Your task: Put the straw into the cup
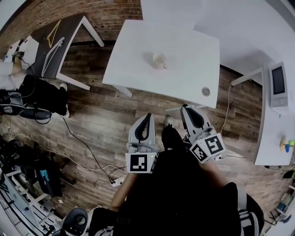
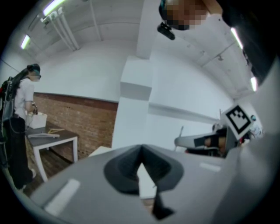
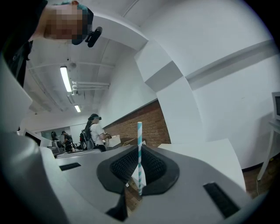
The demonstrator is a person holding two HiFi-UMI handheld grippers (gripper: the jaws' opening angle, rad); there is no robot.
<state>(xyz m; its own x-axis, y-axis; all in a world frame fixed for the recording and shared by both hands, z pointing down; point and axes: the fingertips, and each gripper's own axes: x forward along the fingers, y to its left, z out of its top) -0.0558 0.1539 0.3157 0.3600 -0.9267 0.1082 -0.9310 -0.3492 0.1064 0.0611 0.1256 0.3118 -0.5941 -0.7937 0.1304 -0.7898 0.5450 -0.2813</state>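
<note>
View from my head, looking steeply down: my left gripper (image 1: 146,120) and my right gripper (image 1: 188,110) are held side by side over the wooden floor (image 1: 99,122), on the near side of a white table (image 1: 184,50). They are a little apart, and each carries its marker cube at the near end. My dark-clothed leg shows between them.

The cup (image 1: 159,60), pale and open at the top, stands upright on the far half of the table, well apart from both grippers. A small round object (image 1: 205,91) lies near the table's near right corner. A dark desk (image 1: 64,30) stands at the far left, before a brick wall (image 1: 115,14).

In the right gripper view, my jaws are closed on the straw (image 3: 139,131), which is striped teal and white. It stands upright between the two dark ribbed pads (image 3: 153,166), and its upper end rises clear above their tips. Its lower end sits down in the gap between the jaws.

In the left gripper view, my jaws meet at their tips and hold nothing; only a narrow wedge of background shows lower down between them. A person (image 2: 19,127) stands at the desk on the far left.
</note>
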